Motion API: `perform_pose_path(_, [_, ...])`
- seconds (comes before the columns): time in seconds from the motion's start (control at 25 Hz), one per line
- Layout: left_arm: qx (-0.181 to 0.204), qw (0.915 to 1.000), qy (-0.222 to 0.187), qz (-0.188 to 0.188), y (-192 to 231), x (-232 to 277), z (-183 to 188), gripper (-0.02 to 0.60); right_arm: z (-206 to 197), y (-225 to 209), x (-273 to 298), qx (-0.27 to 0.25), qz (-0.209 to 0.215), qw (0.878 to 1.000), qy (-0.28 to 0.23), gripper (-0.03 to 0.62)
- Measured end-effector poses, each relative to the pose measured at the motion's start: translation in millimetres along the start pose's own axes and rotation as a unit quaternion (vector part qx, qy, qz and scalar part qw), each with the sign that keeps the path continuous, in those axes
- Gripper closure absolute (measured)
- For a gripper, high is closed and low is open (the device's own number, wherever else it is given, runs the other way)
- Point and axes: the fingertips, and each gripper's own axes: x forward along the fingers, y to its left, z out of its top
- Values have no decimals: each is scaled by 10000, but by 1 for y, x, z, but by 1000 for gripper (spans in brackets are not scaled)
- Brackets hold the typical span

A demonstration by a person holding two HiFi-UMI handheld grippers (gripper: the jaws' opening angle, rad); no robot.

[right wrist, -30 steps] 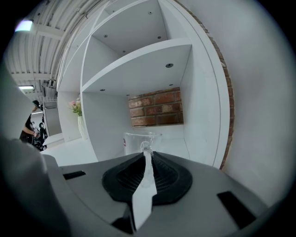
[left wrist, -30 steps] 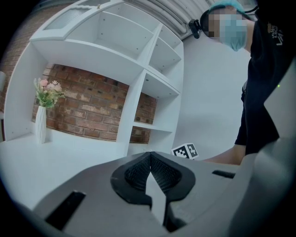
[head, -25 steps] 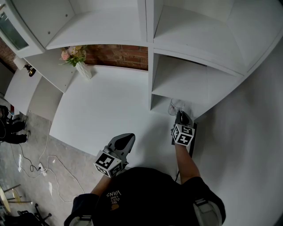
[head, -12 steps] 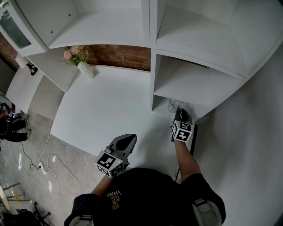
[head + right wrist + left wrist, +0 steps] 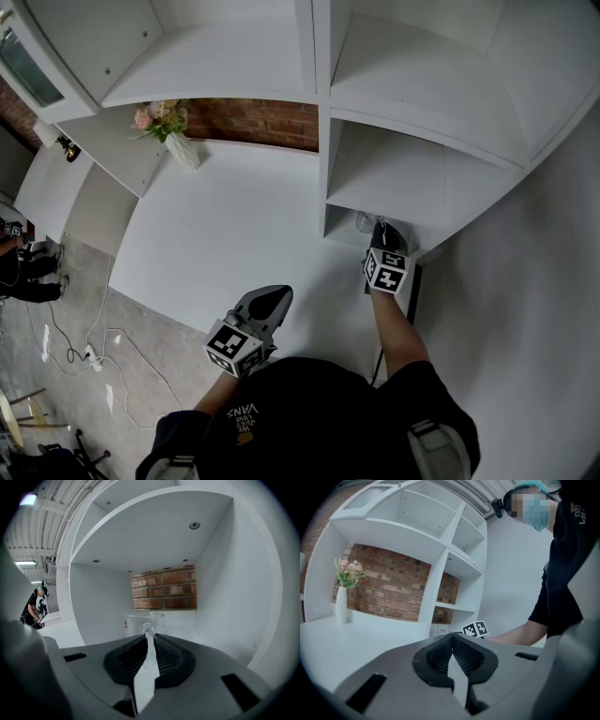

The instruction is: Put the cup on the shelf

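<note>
Right gripper (image 5: pixel 149 638): clamped on the thin side part, likely the handle, of the clear glass cup (image 5: pixel 139 620); cup upright, straight ahead | Cup: just inside the lowest right compartment of the white shelf unit (image 5: pixel 220 573), walls well apart, open room behind | Left gripper (image 5: pixel 452 644): closed, empty, above white desk (image 5: pixel 216 234)

Right claw (image 5: pixel 381 232) extended forward, clamped; left claw (image 5: pixel 276 293) closed.

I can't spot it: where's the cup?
In the head view the cup is right of centre, in the lowest compartment of the shelf, held by the right gripper.
</note>
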Motion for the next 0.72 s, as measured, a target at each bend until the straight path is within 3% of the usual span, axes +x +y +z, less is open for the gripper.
perform_pose_path(0.72, [55, 10000, 50, -55, 4, 7, 6, 574, 1, 0, 18, 34, 80, 10000, 40, 553])
